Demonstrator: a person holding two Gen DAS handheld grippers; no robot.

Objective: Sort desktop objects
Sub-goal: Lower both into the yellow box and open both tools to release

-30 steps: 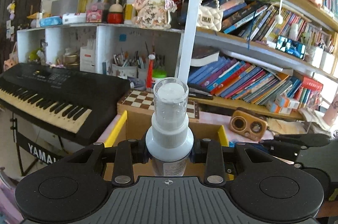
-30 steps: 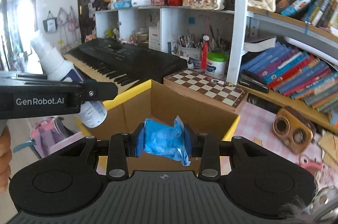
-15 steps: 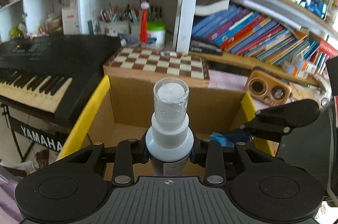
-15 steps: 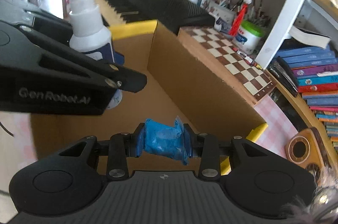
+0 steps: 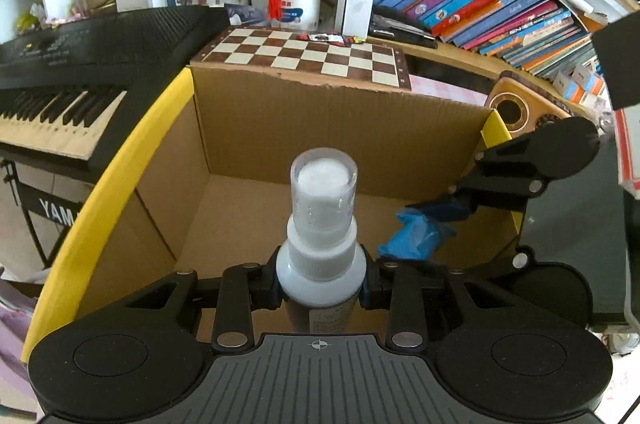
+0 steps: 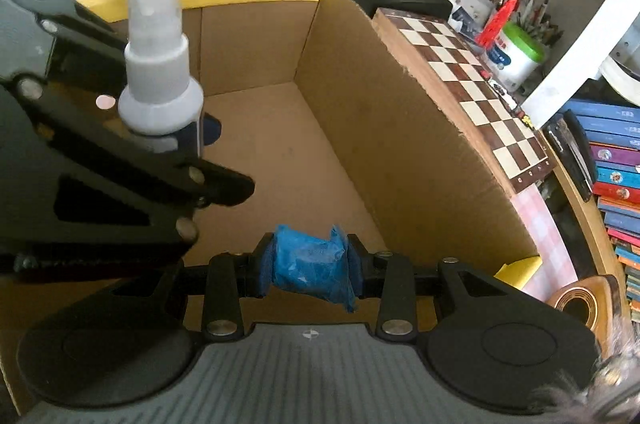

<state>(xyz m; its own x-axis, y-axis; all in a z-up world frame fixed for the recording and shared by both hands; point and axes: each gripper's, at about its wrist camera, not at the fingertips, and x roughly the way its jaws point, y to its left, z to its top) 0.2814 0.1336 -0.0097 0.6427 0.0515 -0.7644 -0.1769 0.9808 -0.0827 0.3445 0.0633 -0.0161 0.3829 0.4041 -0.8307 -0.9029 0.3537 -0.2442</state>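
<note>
Right now the left tool (image 5: 322, 294) is clamping its pads on the body of a white spray bottle (image 5: 322, 224), holding it upright with the clear cap pointing away from the camera, over the open cardboard box (image 5: 344, 119). Beside it, toward the box's right wall, the right tool (image 6: 311, 270) is squeezing a crumpled blue wrapper (image 6: 312, 264) between its pads; in the left wrist view that wrapper is hanging just inside the yellow-taped right rim. Both tools are tilting downward into the box, and both things are being carried above the bare brown floor of the box, neither one touching it as far as the views show. Nothing else is lying inside the box in either view, so the sorting appears to be at an early stage: two items are on the point of being dropped in, and releasing them is what is left of this step. Past the far wall of the box a chessboard (image 5: 304, 53) is lying flat, touching or just behind that wall. To the left a black keyboard (image 5: 80, 63) is standing on its frame, and a wooden speaker-like object (image 5: 516, 109) is sitting near the box's far right corner. Farther back, pen holders, a green-lidded tub (image 5: 301, 3) and rows of books (image 5: 492, 7) are filling the shelves; whether any of these is meant for sorting cannot be told.
</note>
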